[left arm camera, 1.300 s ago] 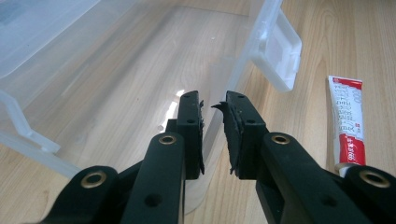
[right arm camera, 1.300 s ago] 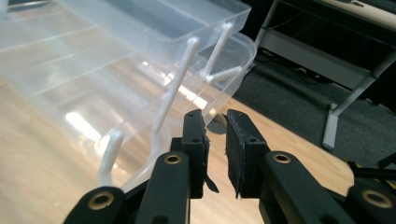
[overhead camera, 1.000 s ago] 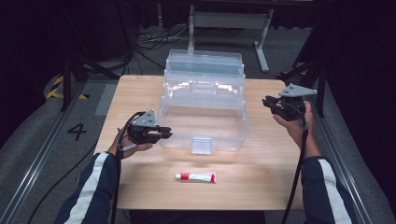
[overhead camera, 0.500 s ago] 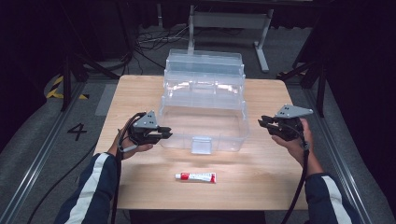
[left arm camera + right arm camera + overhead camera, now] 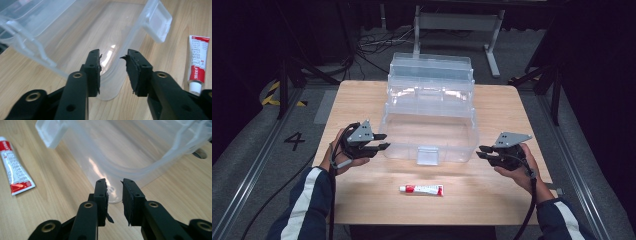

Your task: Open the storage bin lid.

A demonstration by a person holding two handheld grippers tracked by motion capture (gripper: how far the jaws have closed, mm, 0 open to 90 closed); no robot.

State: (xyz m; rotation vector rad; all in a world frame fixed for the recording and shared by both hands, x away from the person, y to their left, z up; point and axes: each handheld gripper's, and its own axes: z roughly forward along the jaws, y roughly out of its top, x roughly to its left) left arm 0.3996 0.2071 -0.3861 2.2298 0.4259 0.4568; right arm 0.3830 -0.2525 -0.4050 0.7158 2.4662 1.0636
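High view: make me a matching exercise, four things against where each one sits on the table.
Things:
1. clear plastic box
2. red and white tube
3. left gripper
4. right gripper

Places:
A. on the wood near the front edge, in front of the box's latch
B. at the box's front right corner
C. mid-table, lid open toward the back
D. at the box's front left corner, jaws just opened with nothing gripped

Pairs: 1-C, 2-A, 3-D, 4-B

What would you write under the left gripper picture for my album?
Left gripper, jaws just opening, straddles a corner of the clear plastic box on the wooden table, toothpaste tube nearby.
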